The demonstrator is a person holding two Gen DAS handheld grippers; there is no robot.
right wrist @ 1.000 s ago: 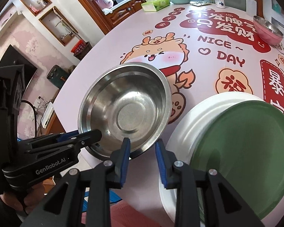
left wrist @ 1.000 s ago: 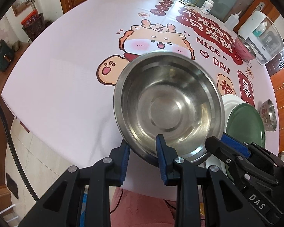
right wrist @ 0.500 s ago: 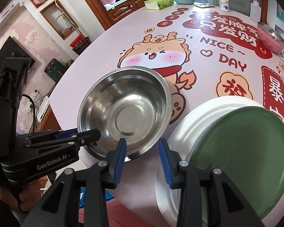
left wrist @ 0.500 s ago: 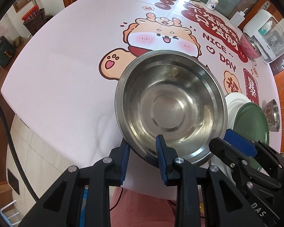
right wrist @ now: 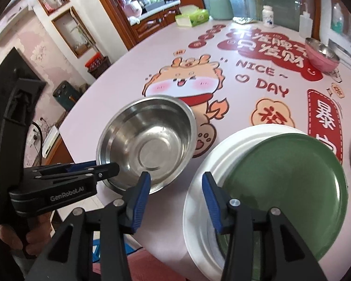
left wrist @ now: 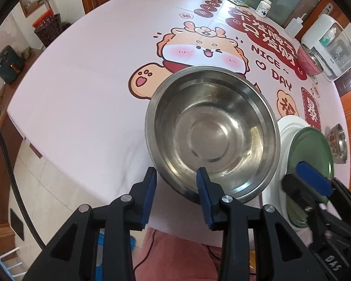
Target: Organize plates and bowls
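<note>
A large steel bowl is seen resting upright on the worktop near its close edge, directly ahead of the left tool, whose blue pads straddle the bowl's near rim: the right-hand pad sits inside the wall, the left-hand pad outside it with a gap showing, and the jaws are opening, so the rim is judged to be let go rather than pinched. To that tool's right a green plate is stacked on a white plate, the pair just beside the bowl but apart from it. The right tool is held above the strip of cloth between bowl and plates, its jaws parted with nothing between them. Farther off, a pink bowl stands well beyond both tools near the far edge, and a small steel bowl is seen past the plates on the right. The step in hand is judged to be the setting down of the large bowl; it is best finished by widening the left jaws fully before lifting straight up, so the inner pad is not dragged against the wall and the bowl is not tipped off the nearby edge.
</note>
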